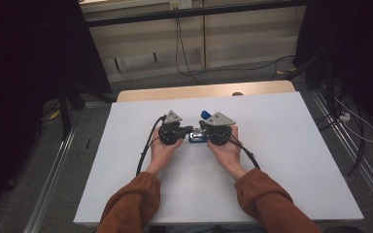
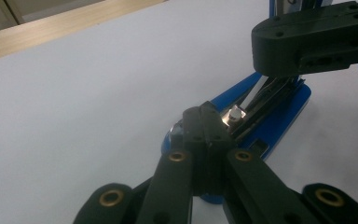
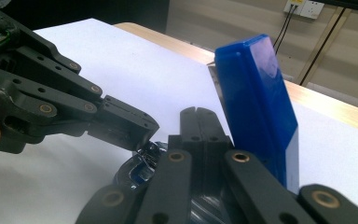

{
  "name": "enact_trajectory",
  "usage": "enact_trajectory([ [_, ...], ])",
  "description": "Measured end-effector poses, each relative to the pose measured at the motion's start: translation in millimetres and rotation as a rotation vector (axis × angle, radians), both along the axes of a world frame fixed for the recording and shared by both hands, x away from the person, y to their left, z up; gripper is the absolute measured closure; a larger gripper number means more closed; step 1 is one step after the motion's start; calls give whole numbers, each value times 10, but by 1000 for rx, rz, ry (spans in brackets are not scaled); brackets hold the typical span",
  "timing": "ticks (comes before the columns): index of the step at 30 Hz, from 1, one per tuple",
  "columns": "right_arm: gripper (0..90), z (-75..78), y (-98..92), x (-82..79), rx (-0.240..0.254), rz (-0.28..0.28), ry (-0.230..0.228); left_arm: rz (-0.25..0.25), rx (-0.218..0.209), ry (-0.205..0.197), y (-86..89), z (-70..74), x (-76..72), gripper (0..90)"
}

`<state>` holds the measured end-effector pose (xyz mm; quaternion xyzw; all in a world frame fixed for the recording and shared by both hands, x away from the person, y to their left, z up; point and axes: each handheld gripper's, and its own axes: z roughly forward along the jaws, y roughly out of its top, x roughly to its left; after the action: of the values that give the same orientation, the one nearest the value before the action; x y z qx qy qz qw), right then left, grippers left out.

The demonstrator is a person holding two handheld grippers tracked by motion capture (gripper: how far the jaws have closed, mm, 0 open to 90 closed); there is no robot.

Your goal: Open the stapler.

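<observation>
A blue stapler lies mid-table on the white table, its top arm swung upright. The left gripper presses its closed jaws onto the stapler's left end; the right gripper, jaws closed, presses on its right part.

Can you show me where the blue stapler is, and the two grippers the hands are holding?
blue stapler [image 3: 256, 107], right gripper view, its raised blue top.
left gripper [image 1: 190, 129], high view, its finger ends.
right gripper [image 1: 200, 129], high view, its finger ends.

sleeves: rust-brown | hand-held gripper: black, grey plate, black cable
</observation>
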<state>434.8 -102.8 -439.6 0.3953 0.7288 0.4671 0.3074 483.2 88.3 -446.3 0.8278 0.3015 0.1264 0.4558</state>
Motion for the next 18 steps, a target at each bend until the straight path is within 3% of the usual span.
enact_trajectory([
  [7,900,31,-39,-1,-1,-20,-26,4,-1,1,-5,0,-3,900],
  [18,900,76,-113,4,20,-31,-25,7,0,-1,-12,0,-11,900],
])
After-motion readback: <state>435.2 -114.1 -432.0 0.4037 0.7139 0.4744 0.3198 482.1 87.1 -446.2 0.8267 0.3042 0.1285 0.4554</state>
